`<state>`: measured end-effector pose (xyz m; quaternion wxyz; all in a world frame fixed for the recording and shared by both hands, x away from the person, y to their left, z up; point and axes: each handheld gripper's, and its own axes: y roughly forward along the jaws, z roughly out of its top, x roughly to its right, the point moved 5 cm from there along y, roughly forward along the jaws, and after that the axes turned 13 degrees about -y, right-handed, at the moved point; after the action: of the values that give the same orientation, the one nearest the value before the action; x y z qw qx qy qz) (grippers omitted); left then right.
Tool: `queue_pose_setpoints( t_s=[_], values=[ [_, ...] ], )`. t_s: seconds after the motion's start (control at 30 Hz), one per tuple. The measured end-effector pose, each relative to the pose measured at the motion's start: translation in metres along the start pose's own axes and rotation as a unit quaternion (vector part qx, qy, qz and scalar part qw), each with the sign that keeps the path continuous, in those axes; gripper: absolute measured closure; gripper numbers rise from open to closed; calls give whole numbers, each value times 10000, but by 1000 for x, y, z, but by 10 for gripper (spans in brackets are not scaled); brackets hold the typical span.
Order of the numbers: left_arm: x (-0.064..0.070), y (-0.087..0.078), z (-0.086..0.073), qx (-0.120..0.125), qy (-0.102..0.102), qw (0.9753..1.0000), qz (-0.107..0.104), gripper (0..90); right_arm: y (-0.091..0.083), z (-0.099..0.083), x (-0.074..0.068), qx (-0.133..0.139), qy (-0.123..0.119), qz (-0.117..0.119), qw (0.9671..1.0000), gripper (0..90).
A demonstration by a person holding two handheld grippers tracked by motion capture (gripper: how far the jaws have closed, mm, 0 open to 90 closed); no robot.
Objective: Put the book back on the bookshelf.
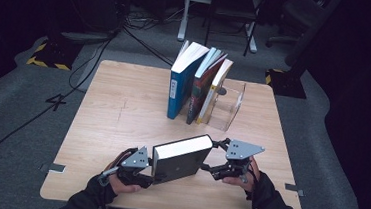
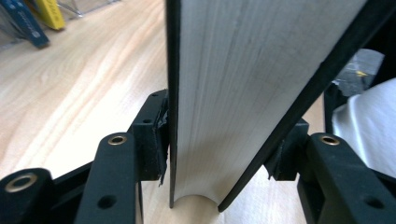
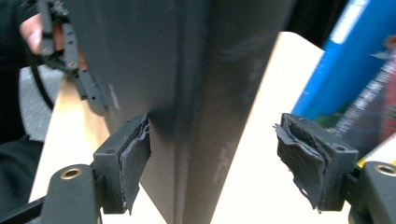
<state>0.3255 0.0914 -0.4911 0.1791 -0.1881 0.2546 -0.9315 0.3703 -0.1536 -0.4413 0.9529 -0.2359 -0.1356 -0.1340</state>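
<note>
The black hardcover book [image 1: 180,158] is held above the near part of the wooden table [image 1: 118,109], between the two grippers, tilted, with its white page block turned up and away from the person. The left gripper [image 1: 136,167] is clamped on it: in the left gripper view both pads [image 2: 150,135] press on the two covers, with the pages between them. The right gripper [image 1: 219,160] is released; in the right gripper view one pad [image 3: 133,156] touches the spine side of the book [image 3: 187,93] and the other pad stands well apart from it.

Behind the book, near the middle of the table, a blue book [image 1: 181,84] and two more books lean against a clear acrylic bookend [image 1: 228,108].

The step in hand is probably to bring the black book to this row. To do it well, I think the right gripper should first close on the spine side, so the weight does not hang on one grip only. Then the book should be turned upright and set just beside the blue book, slowly, because the leaning books could slide or fall if they are pushed.
</note>
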Motion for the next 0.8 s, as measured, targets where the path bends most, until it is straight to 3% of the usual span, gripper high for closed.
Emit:
queue_pose_setpoints(
  t_s=[0.1,0.2,0.23,0.3,0.37,0.43,0.53,0.7,0.8],
  values=[
    [-1,1,0,-23,13,10000,-9,491,9,4,-7,-37,-82,168,9998,297],
    [-4,1,-1,-62,59,9998,152,498,13,5,-10,-58,-100,215,9997,309],
    [-6,1,0,-51,35,9996,268,460,14,5,-10,-50,-113,187,9997,335],
    [-8,0,0,-53,-7,9996,282,425,13,4,-8,-29,-83,192,9998,357],
    [-12,-1,0,1,-36,9990,450,382,8,2,-7,38,-25,312,9995,405],
    [-14,-2,0,30,-33,9987,503,379,6,2,-7,25,-51,333,9994,423],
    [-20,-4,-1,93,-182,9981,575,379,-2,2,-9,39,-127,515,9986,477],
    [-26,-5,0,203,-303,9966,735,373,-2,15,-14,114,-251,517,9983,457],
    [-31,-3,0,294,-399,9960,743,389,2,31,-17,150,-381,390,9984,431]
  ],
)
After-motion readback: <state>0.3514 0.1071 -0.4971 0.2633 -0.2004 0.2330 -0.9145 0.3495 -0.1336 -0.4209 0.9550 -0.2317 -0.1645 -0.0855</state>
